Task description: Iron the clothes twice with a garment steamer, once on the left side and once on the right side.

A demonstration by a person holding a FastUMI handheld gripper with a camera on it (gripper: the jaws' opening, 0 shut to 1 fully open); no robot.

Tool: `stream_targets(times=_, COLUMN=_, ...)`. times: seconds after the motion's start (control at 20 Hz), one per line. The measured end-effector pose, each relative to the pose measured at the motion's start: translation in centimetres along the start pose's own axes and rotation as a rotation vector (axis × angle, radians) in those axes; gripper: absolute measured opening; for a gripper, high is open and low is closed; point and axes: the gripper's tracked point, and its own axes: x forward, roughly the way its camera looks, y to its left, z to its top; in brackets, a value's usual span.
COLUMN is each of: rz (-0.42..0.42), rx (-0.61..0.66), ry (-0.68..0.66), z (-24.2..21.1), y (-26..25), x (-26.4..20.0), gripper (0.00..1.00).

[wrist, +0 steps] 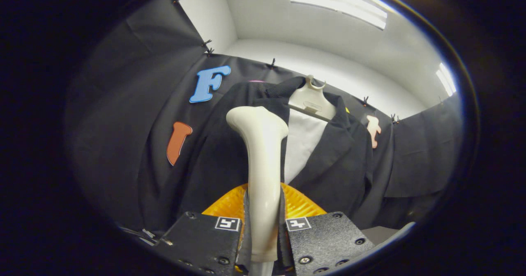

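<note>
Gripper: hand-held two-finger gripper [263, 230] sits at the 6 o'clock end of the scene, its two plates each carrying a small square marker and several screws.
Fingers: pressed in from both sides on the handle of the steamer, pinching it firmly between them.
Steamer: cream-white, smooth plastic garment steamer [262, 165] rises from between the fingers toward 12 o'clock, a slim handle that widens into a rounded, bent head.
Steamer head: lies at the left front of the jacket, at chest height, just at 9 o'clock of the open gap; whether it touches the cloth I cannot tell.
Orange part: ribbed, translucent orange dome [296, 204] shows just beyond the fingers, on both sides of the handle.
Jacket: dark, black woven suit jacket [341, 161] hangs ahead of the gripper, lapels open, tilted so that its collar leans toward 1 o'clock.
Lining: pale white panel [302, 144] shows in the gap between the lapels, at 3 o'clock of the steamer.
Hanger: cream plastic hanger [311, 99] holds the jacket at the collar, at 1 o'clock of the steamer head.
Wall: black cloth [123, 103] hangs behind the jacket, pinned with small clips along its upper hem.
Ceiling: white, with bright strip lights [337, 4] at 12 to 1 o'clock.
</note>
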Motion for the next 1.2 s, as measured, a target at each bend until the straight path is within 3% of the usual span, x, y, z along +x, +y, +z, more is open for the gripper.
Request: stream_targets(times=1.2, rz=0.082, rx=-0.037, ry=0.244, z=-11.5, y=3.5, x=-7.8, gripper=0.27)
